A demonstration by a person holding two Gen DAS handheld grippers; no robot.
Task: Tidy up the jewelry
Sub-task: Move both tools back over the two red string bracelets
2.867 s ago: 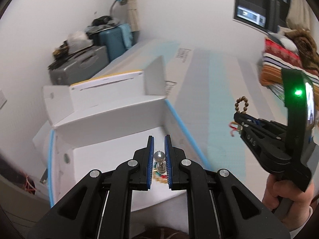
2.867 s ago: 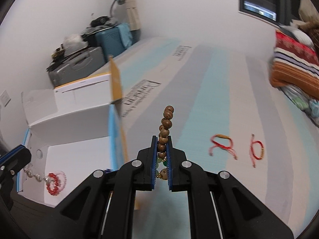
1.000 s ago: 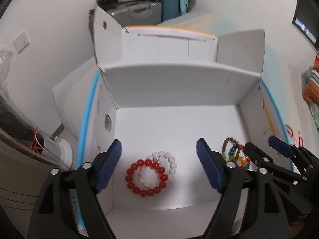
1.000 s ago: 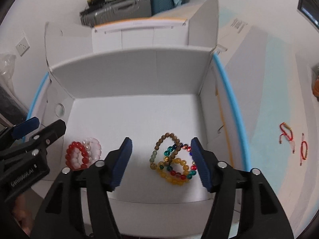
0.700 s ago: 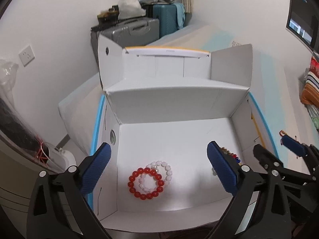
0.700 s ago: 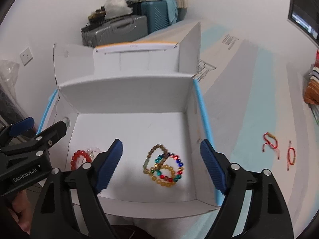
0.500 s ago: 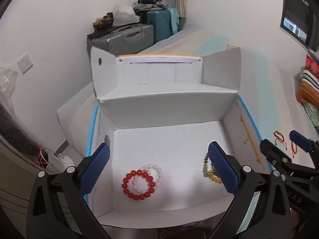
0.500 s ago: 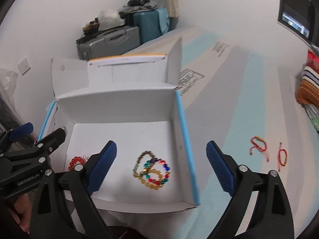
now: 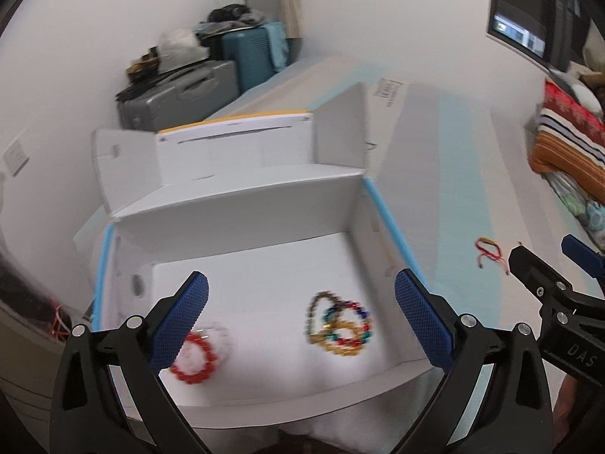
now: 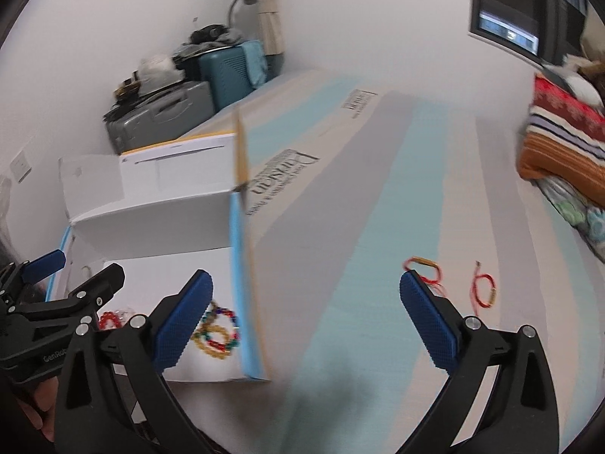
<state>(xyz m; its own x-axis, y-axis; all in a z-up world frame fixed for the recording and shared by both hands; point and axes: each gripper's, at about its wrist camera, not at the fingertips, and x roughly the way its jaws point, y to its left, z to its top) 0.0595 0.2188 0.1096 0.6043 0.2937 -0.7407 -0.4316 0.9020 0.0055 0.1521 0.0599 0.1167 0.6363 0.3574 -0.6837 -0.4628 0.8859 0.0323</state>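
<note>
An open white box (image 9: 372, 204) with blue edges holds a red bead bracelet (image 9: 193, 359) lying over a white one, and a pile of multicoloured bead bracelets (image 9: 338, 331). My left gripper (image 9: 300, 302) hangs open above the box floor, with nothing between its fingers. My right gripper (image 10: 305, 291) is to the right of the box wall (image 10: 238, 265), its jaws opening and empty. Two red string bracelets (image 10: 423, 270) (image 10: 486, 289) lie on the striped surface, just beyond the right fingertip. Each gripper shows in the other's view, the left gripper (image 10: 83, 266) and the right gripper (image 9: 546, 251).
The box stands on a large teal-and-grey striped carton (image 10: 378, 208). Behind it by the wall are a grey suitcase (image 9: 177, 90) and a teal one (image 9: 249, 56). Folded blankets (image 9: 567, 140) lie at the far right. A dark screen (image 9: 529, 30) hangs top right.
Both grippers have let go of their bracelets, which now lie in the box. Both jaws have widened, and both grippers have pulled back, risen and swung to the right.
</note>
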